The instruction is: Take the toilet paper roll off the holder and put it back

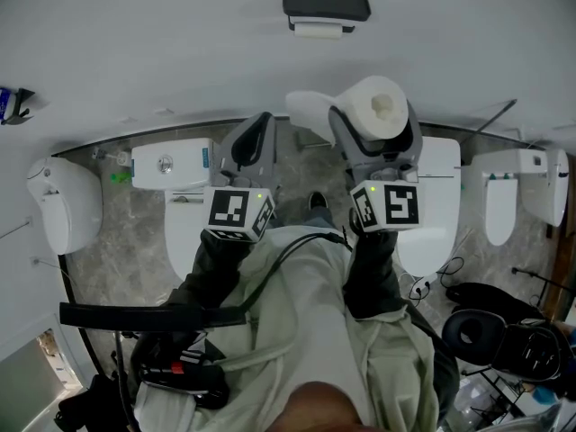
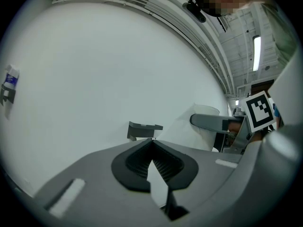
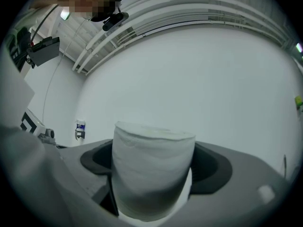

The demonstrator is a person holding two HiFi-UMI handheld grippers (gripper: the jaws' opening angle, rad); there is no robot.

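Observation:
My right gripper (image 1: 378, 138) is shut on the white toilet paper roll (image 1: 380, 109), which stands on end between its dark pads. A loose tail of paper (image 1: 310, 111) trails off to the roll's left. In the right gripper view the roll (image 3: 154, 174) fills the gap between the jaws. The dark grey holder (image 1: 325, 5) is mounted on the white wall above the roll, with no roll on it. My left gripper (image 1: 252, 142) is beside the right one, shut and empty. In the left gripper view its tips (image 2: 152, 145) touch, with the holder (image 2: 143, 129) beyond them and the roll (image 2: 208, 126) to the right.
White toilets stand below along the wall: a tank (image 1: 171, 165) at left, another (image 1: 441, 196) at right, more fixtures (image 1: 63, 205) (image 1: 504, 196) at the sides. A small blue-labelled item (image 1: 11, 104) hangs on the wall far left. A black seat (image 1: 504, 340) is at lower right.

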